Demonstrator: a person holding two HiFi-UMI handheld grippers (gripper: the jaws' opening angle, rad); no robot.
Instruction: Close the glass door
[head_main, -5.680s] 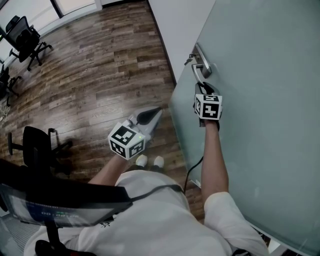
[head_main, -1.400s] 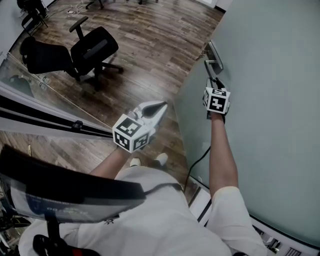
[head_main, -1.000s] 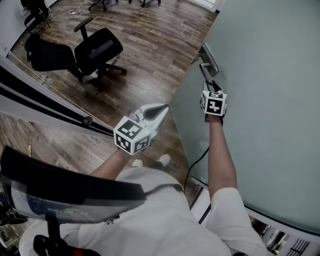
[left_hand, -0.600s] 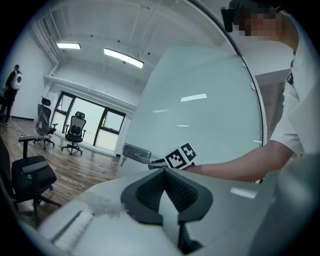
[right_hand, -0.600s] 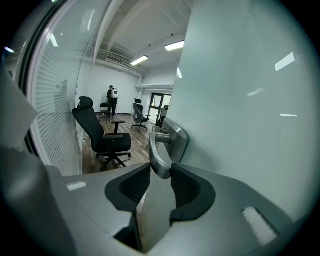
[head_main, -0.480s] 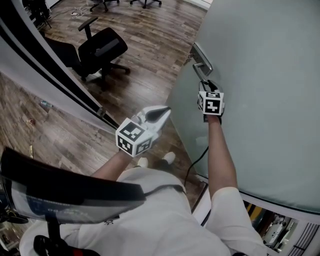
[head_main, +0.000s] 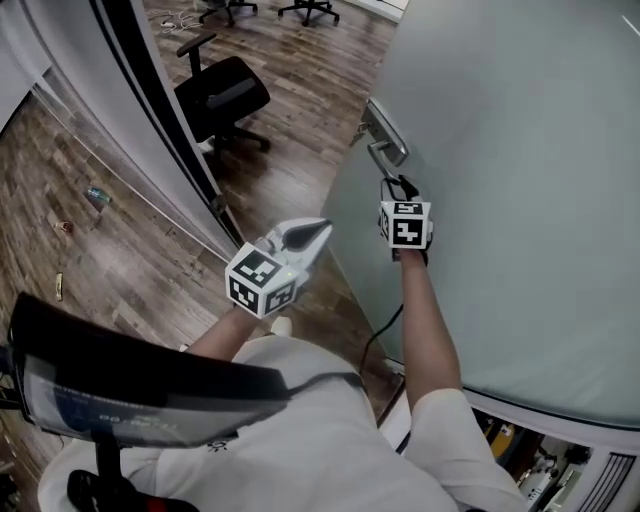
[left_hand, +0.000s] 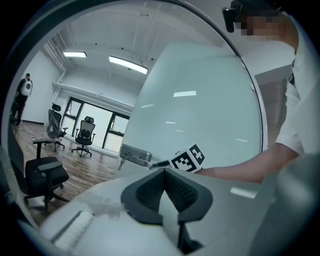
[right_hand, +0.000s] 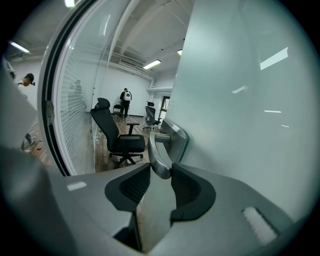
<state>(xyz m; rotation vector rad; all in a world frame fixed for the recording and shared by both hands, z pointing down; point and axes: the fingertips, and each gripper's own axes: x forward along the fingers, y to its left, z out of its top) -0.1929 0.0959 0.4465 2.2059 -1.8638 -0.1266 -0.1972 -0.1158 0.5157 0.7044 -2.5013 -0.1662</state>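
The frosted glass door (head_main: 520, 200) fills the right of the head view. Its metal lever handle (head_main: 383, 150) sits near the door's free edge. My right gripper (head_main: 398, 188) reaches up to it and is shut on the lever. In the right gripper view the curved end of the handle (right_hand: 159, 159) lies between the two dark pads (right_hand: 187, 182), touched on both sides. My left gripper (head_main: 318, 230) hovers over the floor, left of the door and apart from it. Its jaws are shut and hold nothing. The left gripper view shows the door (left_hand: 200, 115), the handle (left_hand: 137, 157) and the right gripper's marker cube (left_hand: 188, 158).
A glass partition with a black frame strip (head_main: 150, 110) runs diagonally at the left, close to the door's free edge. Beyond it stands a black office chair (head_main: 225, 100) on the wood floor. Small litter (head_main: 97, 195) lies left of the partition. A person (right_hand: 126, 95) stands far off.
The door has swung with my right gripper on its handle. The black-framed partition has come much closer to the door's edge. Both hands have moved along with the door.
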